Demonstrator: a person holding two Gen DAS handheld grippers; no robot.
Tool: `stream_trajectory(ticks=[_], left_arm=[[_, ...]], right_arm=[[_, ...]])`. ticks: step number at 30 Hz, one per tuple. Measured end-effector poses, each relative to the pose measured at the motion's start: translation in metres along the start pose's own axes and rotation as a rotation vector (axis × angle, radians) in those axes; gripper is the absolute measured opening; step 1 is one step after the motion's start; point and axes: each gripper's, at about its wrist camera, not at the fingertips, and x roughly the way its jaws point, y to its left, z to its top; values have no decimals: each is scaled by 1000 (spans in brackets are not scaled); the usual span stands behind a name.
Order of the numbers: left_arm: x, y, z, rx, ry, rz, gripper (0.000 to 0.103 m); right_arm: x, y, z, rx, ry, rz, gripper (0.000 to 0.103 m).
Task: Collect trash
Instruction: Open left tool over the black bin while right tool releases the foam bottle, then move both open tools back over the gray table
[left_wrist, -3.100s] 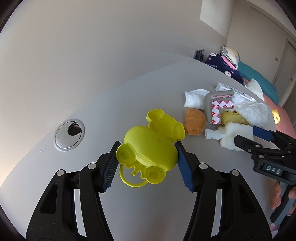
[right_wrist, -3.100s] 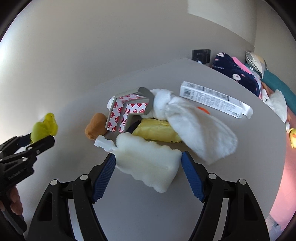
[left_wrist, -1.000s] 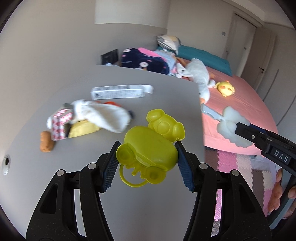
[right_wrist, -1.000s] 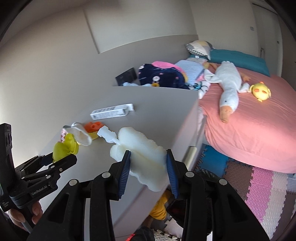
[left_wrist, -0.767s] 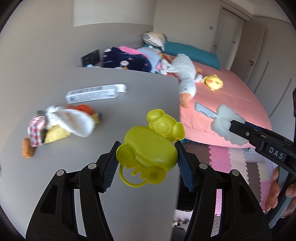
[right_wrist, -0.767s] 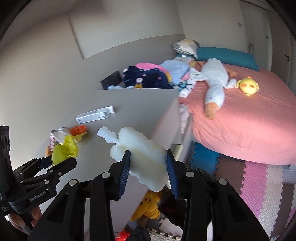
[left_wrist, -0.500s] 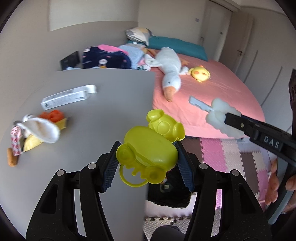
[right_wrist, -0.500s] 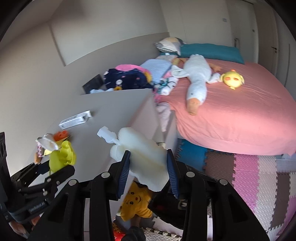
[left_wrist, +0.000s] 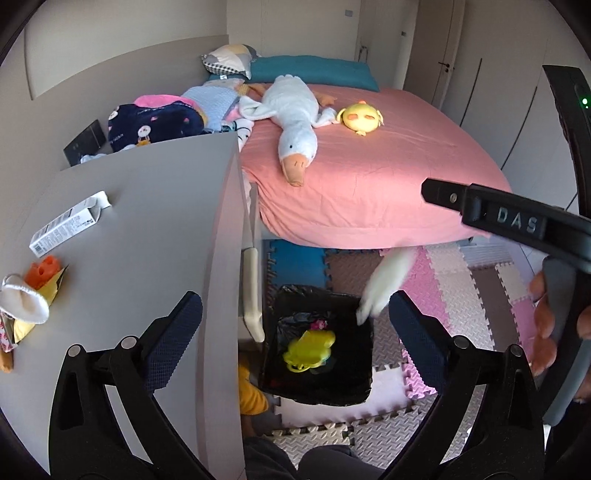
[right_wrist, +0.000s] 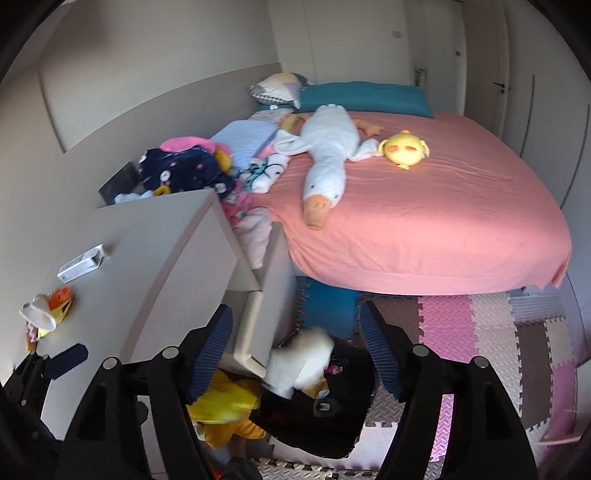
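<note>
A black-lined trash bin (left_wrist: 364, 393) (right_wrist: 347, 439) stands on the floor beside the grey desk. The yellow plastic toy (left_wrist: 309, 349) lies inside it. The white foam piece (left_wrist: 384, 286) (right_wrist: 299, 363) is blurred in mid-air over the bin. My left gripper (left_wrist: 295, 325) is open and empty above the bin. My right gripper (right_wrist: 297, 349) is open and empty above the bin; in the left wrist view its arm (left_wrist: 517, 225) shows at right. More trash stays on the desk (left_wrist: 147, 229): a white carton (left_wrist: 68, 225), an orange piece (left_wrist: 44, 271), a white wad (left_wrist: 22, 304).
A pink bed (left_wrist: 369, 173) with a plush goose (left_wrist: 295, 118) and a yellow plush (left_wrist: 360, 118) lies behind the bin. Foam puzzle mats (left_wrist: 461, 280) cover the floor. A yellow plush (right_wrist: 225, 410) sits under the desk beside the bin.
Both grippers swung from the desk to over the bin and opened. The yellow toy dropped into the bin; the white foam piece left the right gripper and is falling.
</note>
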Motion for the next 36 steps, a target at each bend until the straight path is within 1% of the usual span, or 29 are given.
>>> stream_trajectory(ticks=[5, 12, 22, 27, 36], left_arm=[[-1, 1, -1, 3, -4, 10, 98], [-9, 21, -6, -36, -14, 33, 98], [-28, 66, -22, -118, -31, 86, 98], [-41, 90, -33, -161, -50, 118, 98], [-62, 139, -58, -241, -59, 190, 98]], right_arm=[[1, -6, 0, 3, 0, -7, 72], [1, 9, 0, -17, -1, 18, 73], [0, 60, -6, -89, -4, 76, 75], [-3, 86, -12, -120, -16, 129, 75], [-1, 143, -22, -187, 0, 208, 75]])
